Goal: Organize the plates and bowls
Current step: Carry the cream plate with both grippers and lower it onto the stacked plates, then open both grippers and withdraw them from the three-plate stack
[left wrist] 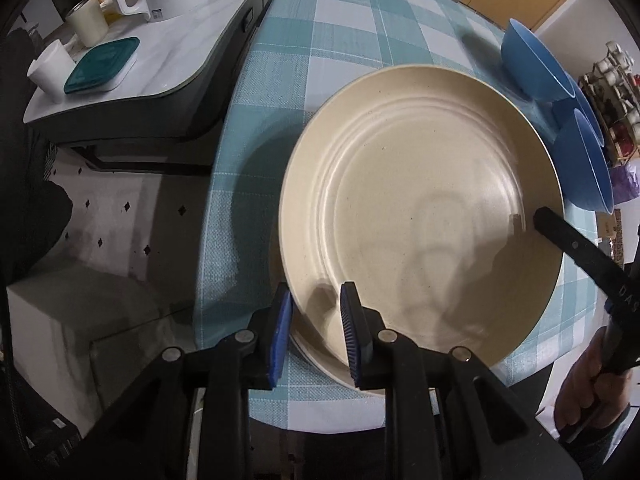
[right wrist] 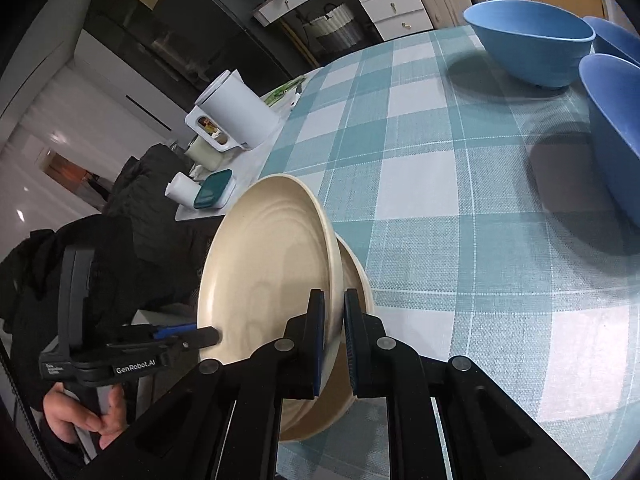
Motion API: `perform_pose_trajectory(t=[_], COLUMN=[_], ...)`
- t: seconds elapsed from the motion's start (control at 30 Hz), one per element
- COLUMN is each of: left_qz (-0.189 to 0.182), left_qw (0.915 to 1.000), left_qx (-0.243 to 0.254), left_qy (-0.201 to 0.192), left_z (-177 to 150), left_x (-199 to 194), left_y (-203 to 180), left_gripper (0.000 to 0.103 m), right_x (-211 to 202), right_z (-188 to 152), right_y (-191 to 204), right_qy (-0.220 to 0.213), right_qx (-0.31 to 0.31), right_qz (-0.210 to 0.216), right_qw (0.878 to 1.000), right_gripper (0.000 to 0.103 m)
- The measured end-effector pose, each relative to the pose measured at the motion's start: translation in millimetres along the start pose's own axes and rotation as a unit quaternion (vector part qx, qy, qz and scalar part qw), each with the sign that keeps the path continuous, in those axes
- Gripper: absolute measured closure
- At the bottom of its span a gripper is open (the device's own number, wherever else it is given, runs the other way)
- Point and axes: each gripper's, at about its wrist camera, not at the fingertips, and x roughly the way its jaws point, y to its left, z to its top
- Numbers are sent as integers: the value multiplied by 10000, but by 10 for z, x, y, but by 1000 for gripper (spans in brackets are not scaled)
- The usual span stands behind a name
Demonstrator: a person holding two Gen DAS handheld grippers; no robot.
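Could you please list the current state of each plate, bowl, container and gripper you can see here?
Upper cream plate: lifted and tilted, held at two rim spots.
Lower cream plate: on the checked tablecloth, beneath the upper one.
Blue bowls: three, upright, empty, unstacked.
Left gripper: jaws closed on the upper plate's rim.
Right gripper: jaws closed on the opposite rim.
Teal-lidded container: closed, on the side counter.

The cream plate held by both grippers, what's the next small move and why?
Probably lower the cream plate straight onto the second plate beneath it: both the left gripper and right gripper clamp its rim, and it hangs tilted just above.
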Motion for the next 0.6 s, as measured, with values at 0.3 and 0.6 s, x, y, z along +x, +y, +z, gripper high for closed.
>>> perform_pose_trajectory(t=[0.3, 0.6], left_qz=[217, 324], left_qw=[9996, 9992], left_qx=[144, 217], left_qy=[-77, -58], left_z=[-48, -99], left_x=[-75, -25], left_y=[-27, -1], left_gripper=[78, 78], right_x=[-29, -2], right_z=[-186, -305], right_y=[122, 158], right_qy=[-34, -137], right_qx=[-414, -620], right_qz=[-185, -360], right_qw=[9990, 9973], right_gripper=[92, 91])
